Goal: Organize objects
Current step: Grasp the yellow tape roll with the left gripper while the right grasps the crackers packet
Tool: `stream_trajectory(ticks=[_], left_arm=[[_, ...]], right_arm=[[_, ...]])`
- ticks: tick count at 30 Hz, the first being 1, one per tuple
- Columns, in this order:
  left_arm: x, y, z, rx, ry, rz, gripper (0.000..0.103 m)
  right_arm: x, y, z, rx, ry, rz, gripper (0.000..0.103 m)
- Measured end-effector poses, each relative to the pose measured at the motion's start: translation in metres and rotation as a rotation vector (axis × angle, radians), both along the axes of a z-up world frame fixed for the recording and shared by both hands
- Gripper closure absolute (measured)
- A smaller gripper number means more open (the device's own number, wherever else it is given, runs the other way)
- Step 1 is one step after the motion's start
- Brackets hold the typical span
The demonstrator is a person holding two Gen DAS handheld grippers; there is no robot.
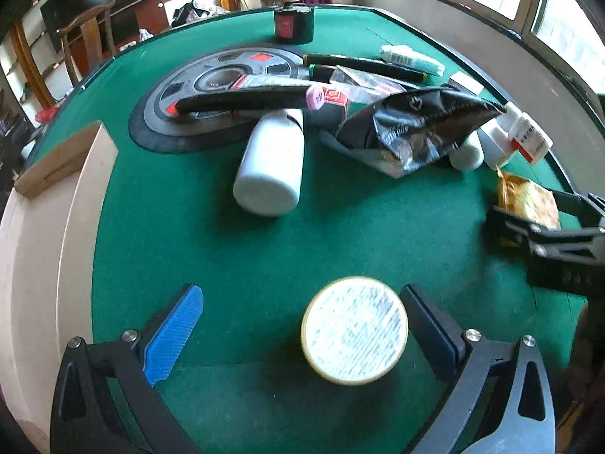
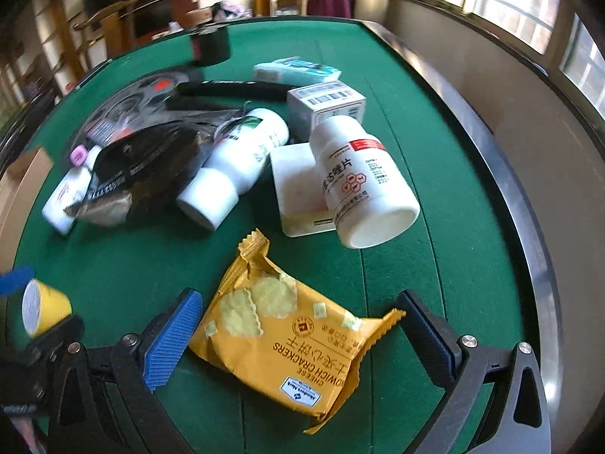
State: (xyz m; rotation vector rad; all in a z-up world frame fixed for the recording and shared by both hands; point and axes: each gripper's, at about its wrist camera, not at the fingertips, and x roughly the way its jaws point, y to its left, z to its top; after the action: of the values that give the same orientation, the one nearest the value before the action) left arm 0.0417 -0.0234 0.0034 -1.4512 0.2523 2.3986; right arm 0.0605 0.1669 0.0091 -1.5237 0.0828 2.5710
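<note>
on green felt [image 2: 397, 151], crinkly cracker packet [image 2: 287, 344] between wide jaws.

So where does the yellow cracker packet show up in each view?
Left wrist: the cracker packet sits at the far right edge, partly hidden behind the right gripper.
Right wrist: cracker packet at bottom centre, lying on the green table between the open fingers.
Shared landmark: the black snack bag in the pile.
</note>
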Motion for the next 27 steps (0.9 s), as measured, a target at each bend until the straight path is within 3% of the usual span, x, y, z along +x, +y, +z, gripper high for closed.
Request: stream_trajectory(ticks=[4, 7, 8, 10, 11, 13, 14, 15, 18, 20, 25, 27], left_arm=[[-0.002, 0.001, 0.0, 0.009, 0.032, 0.013, 0.0], [-0.002, 0.001, 0.0, 0.013, 0.043, 0.008, 0.0], [-0.003, 0.002, 0.0, 0.011, 0.042, 0.007, 0.0], [-0.004, 0.004, 0.0, 0.009, 0.042, 0.001, 0.0], [-0.003, 0.005, 0.001, 0.01, 0.041, -0.01, 0.005], [0.002, 0.004, 0.006, 0.02, 0.057, -0.044, 0.03], [0.005, 0.003, 0.009, 0.025, 0.061, -0.062, 0.057], [0.007, 0.001, 0.011, 0.035, 0.05, -0.078, 0.065], [0.007, -0.009, 0.013, 0.09, 0.012, -0.095, 0.065], [0.008, -0.015, 0.013, 0.123, -0.001, -0.09, 0.065], [0.014, -0.033, 0.017, 0.194, -0.029, -0.061, 0.065], [0.017, -0.038, 0.019, 0.201, -0.025, -0.051, 0.065]], right_arm=[[0.007, 0.008, 0.006, 0.005, -0.011, -0.017, 0.003], [0.034, 0.021, 0.039, -0.062, 0.18, -0.036, 0.002], [0.051, 0.024, 0.053, -0.068, 0.284, -0.048, 0.0], [0.064, 0.026, 0.06, -0.059, 0.371, -0.058, 0.0], [0.058, 0.025, 0.057, -0.052, 0.338, -0.037, 0.0], [0.04, 0.024, 0.046, -0.041, 0.212, 0.005, 0.0], [0.034, 0.023, 0.038, -0.057, 0.162, 0.03, 0.001], [0.031, 0.023, 0.035, -0.079, 0.148, 0.053, 0.001], [0.024, 0.01, 0.026, -0.109, 0.094, 0.152, 0.002], [0.015, -0.003, 0.02, -0.066, 0.066, 0.189, 0.002], [0.011, -0.014, 0.012, 0.017, 0.043, 0.187, 0.003], [0.01, -0.014, 0.01, 0.028, 0.043, 0.164, 0.009]])
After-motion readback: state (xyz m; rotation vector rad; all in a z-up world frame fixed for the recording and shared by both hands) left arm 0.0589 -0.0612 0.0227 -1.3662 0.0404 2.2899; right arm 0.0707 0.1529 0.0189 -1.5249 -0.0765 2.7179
